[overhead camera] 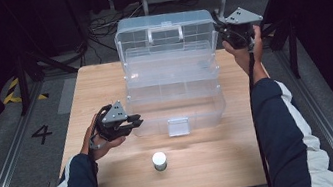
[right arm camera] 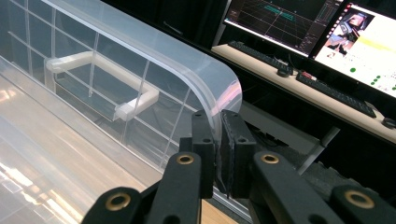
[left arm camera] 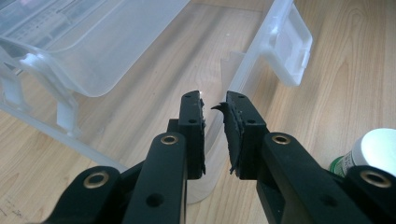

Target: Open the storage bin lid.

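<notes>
The clear plastic box [overhead camera: 172,80] stood in the middle of the wooden table [overhead camera: 100,73], and by the look of it the opening was largely done. Its lid [overhead camera: 165,35] was swung up and back to the far side, standing nearly upright, with the white handle [overhead camera: 165,34] facing the person. The inner tray [overhead camera: 170,67] had risen with it and sat above the open bottom tub [overhead camera: 177,109]. The front latch [overhead camera: 178,126] hung loose on the near wall of the tub.

The right gripper [overhead camera: 226,31] was at the far right corner of the lid. In the right gripper view its jaws were pressed together on the curved edge of the lid [right arm camera: 205,84], pinching the thin plastic between them and holding it up.

The left gripper [overhead camera: 134,123] was at the near left corner of the tub. In the left gripper view its jaws stood a little apart with the thin tub wall [left arm camera: 212,140] in the gap between them; whether they touched the wall, I could not tell.

A small white-capped bottle [overhead camera: 159,161] stood alone on the near part of the table, well apart from the box and untouched. My guess was that what remained was to let the lid rest fully open and perhaps to put the bottle inside.
</notes>
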